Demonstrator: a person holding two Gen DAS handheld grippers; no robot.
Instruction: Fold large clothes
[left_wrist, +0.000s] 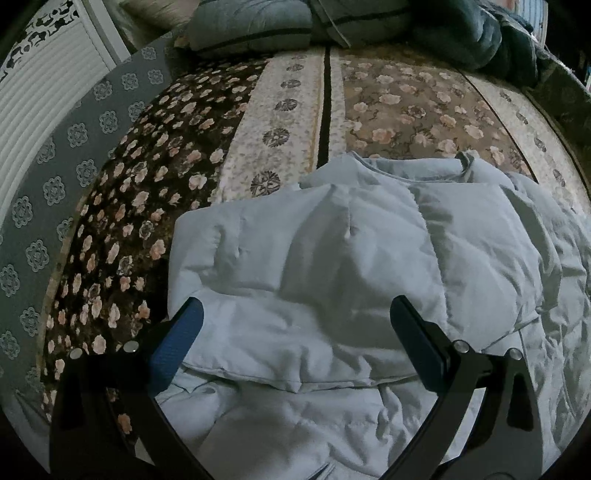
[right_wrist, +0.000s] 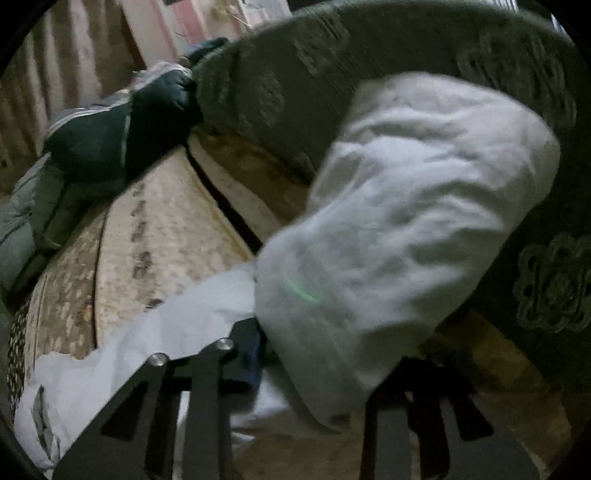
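Left wrist view, left to right: white slatted panel (left_wrist: 48, 99) at far left, then a grey floral-print strip (left_wrist: 74, 147) along the bed edge. Next the bedspread (left_wrist: 280, 122): dark brown band with pink roses, cream stripe with dark medallions, tan rose band further right. Pillows (left_wrist: 258, 26) piled at the top, dark bedding (left_wrist: 491, 40) bunched at top right.

Pale blue padded jacket (left_wrist: 332, 258) lies on the bedspread, centre to right of frame, collar toward the pillows. One sleeve is folded across the body; fabric is puffy and creased.

My left gripper (left_wrist: 295, 321) hangs over the near part of the jacket, pointing steeply down. Fingers spread wide, blue pad on the left finger (left_wrist: 177, 347) visible, nothing pinched between them. Can't tell if the tips touch the fabric.

Right wrist view, blurred. Left: dark green and grey bedding (right_wrist: 110, 140) on the cream bedspread (right_wrist: 159, 229). Lower left: jacket body (right_wrist: 129, 354), pale and flat. Centre to right: jacket sleeve (right_wrist: 406, 221) raised off the bed, in front of a dark green patterned cover (right_wrist: 369, 48).

My right gripper (right_wrist: 310, 373) is pinching the near end of that sleeve. Fingers close together, fabric bunched between them and hiding the tips.
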